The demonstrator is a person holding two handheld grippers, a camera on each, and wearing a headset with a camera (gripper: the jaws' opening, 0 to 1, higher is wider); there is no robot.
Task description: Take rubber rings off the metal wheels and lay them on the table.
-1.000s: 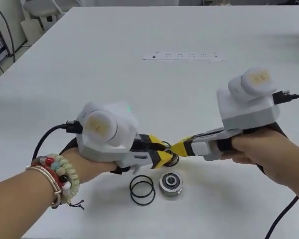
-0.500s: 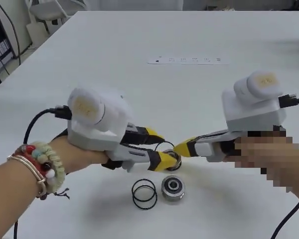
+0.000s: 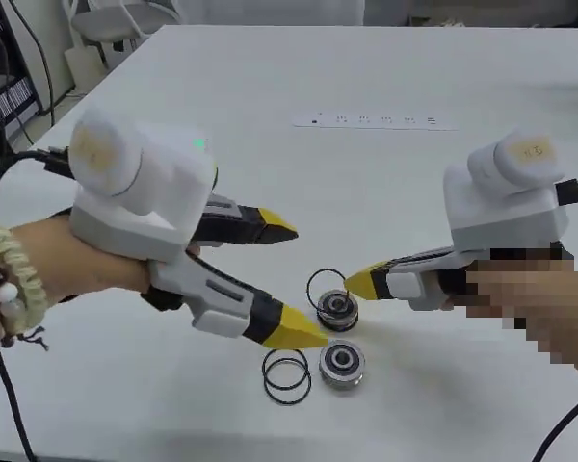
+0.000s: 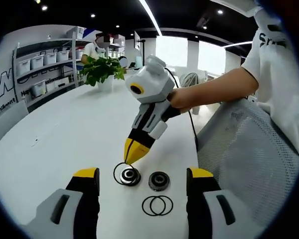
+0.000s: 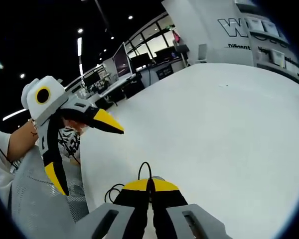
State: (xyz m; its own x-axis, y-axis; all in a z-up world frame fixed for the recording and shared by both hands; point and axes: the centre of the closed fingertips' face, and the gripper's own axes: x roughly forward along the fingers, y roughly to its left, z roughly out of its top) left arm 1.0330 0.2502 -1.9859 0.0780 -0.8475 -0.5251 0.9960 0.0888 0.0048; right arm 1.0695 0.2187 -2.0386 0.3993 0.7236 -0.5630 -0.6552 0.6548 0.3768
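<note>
Two metal wheels stand on the white table [image 3: 385, 192]. The nearer wheel [image 3: 342, 362] [image 4: 159, 180] is bare, with two loose black rubber rings [image 3: 287, 373] [image 4: 158, 205] beside it. The farther wheel [image 3: 337, 306] [image 4: 129, 176] has a black ring [image 3: 311, 284] [image 5: 145, 168] looped half off it. My right gripper [image 3: 352, 281] [image 5: 149, 185] is shut on that ring's raised edge; in the left gripper view the right gripper [image 4: 131, 155] comes down onto it. My left gripper [image 3: 289, 279] [image 4: 143, 175] [image 5: 84, 152] hangs wide open above and left of the wheels, holding nothing.
A white power strip [image 3: 374, 121] lies across the table farther back. Chairs [image 3: 125, 19] stand past the far left corner. A cable [image 3: 0, 289] trails from the left gripper, another cable [image 3: 559, 428] from the right. A potted plant [image 4: 100, 70] stands at the table's far end.
My left gripper let go of the farther wheel, opened wide and drew back up and to the left. The wheel now rests on the table. The right gripper keeps its pinch on the ring.
</note>
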